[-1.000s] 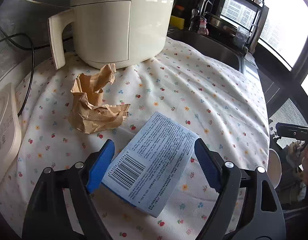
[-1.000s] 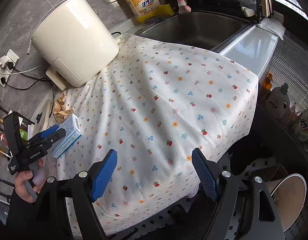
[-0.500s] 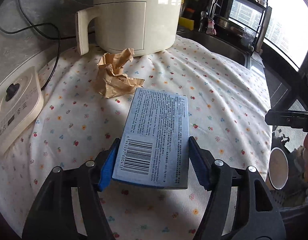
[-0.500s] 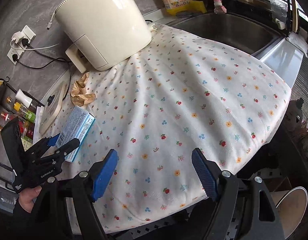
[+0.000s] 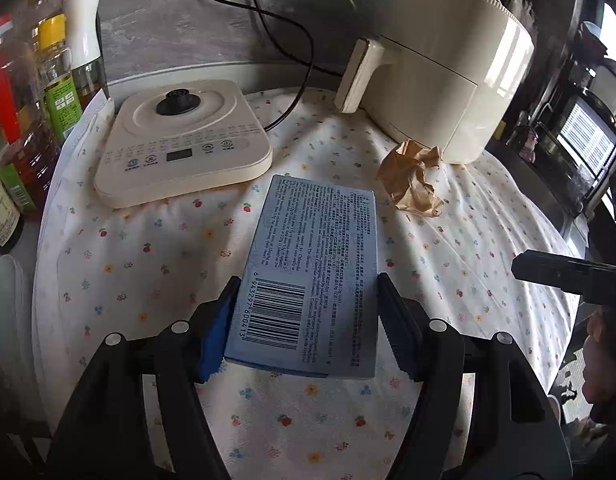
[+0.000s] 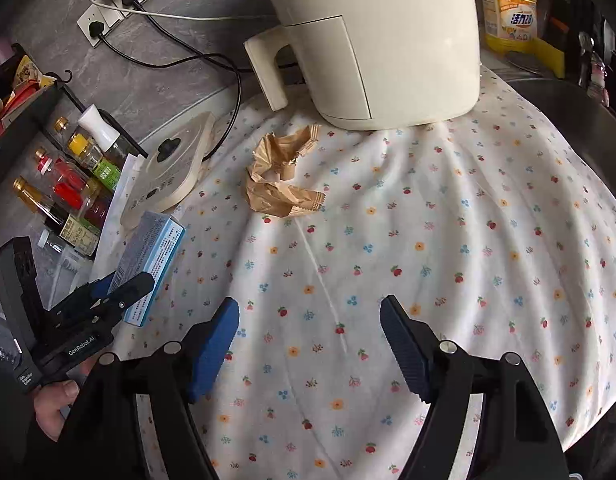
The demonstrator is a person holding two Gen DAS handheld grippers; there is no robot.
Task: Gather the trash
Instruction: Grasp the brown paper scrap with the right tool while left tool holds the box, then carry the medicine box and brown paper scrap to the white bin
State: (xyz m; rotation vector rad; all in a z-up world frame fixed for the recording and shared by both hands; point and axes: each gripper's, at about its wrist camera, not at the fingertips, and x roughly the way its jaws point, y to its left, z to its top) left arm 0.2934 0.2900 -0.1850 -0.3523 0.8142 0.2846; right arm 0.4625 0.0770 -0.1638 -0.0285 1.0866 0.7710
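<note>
A cream air fryer [image 6: 372, 40] and a flat appliance base [image 5: 183, 140] are set on the floral cloth [image 6: 448, 260]; bottles [image 5: 23, 92] are ranged beside the bench's left edge

The box [image 5: 314, 280], which lay loose on the cloth [image 5: 155, 248] between open fingers a second ago, is now clamped by the left gripper [image 5: 308, 320] and lifted clear. The right gripper [image 6: 310, 344] is brought closer to the crumpled paper [image 6: 277, 184].
</note>
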